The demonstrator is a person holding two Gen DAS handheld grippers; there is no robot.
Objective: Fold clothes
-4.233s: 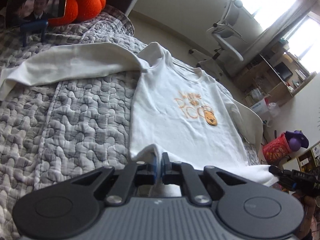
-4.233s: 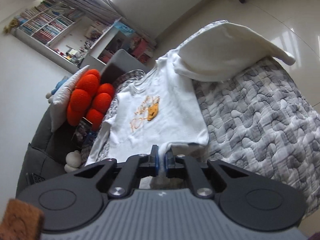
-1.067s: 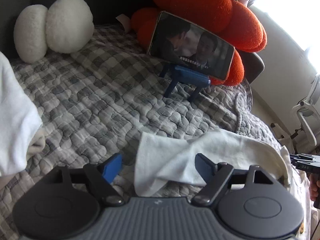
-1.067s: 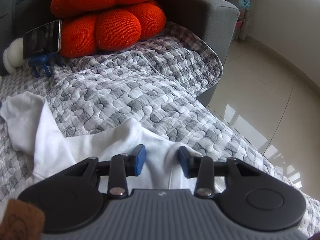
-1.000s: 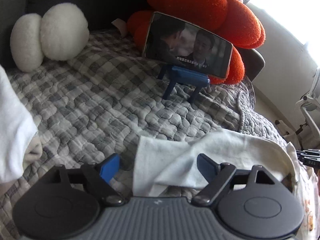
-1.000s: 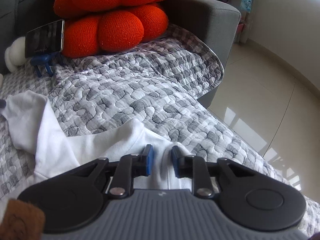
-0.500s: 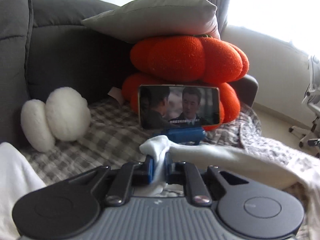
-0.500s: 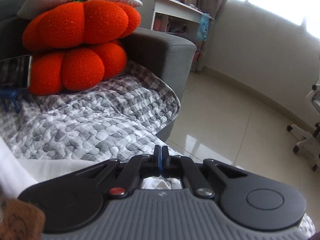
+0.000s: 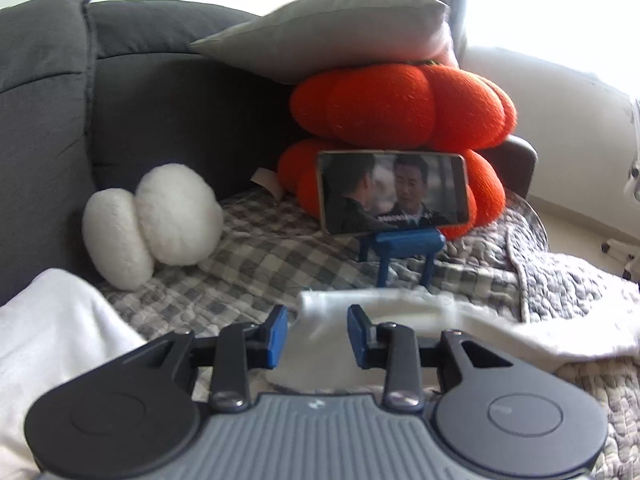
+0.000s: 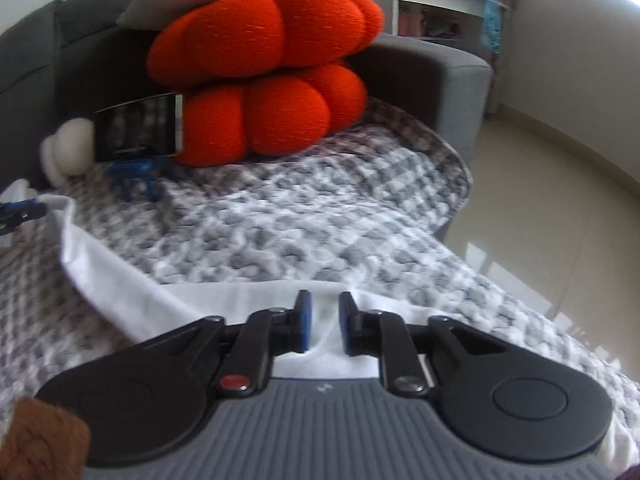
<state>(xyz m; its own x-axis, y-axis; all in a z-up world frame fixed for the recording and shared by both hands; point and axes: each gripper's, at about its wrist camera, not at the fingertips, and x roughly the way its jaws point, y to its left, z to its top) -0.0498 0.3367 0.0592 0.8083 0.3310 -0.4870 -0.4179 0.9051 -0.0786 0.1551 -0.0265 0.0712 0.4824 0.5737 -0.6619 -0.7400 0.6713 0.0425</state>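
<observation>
Across the quilted sofa cover point(image 10: 320, 208) lies the white sweatshirt sleeve point(image 10: 120, 280), with my left gripper point(image 9: 316, 336) and right gripper point(image 10: 322, 328) both released around its cloth, so I judge a sleeve fold is underway.

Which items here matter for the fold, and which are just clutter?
In play:
- white garment, lying on the quilt
- left gripper, jaws open around the cloth edge
- right gripper, jaws open over the cloth
- grey quilt, the work surface

Clutter:
- orange pumpkin cushions
- phone on blue stand
- white plush
- grey pillow
</observation>
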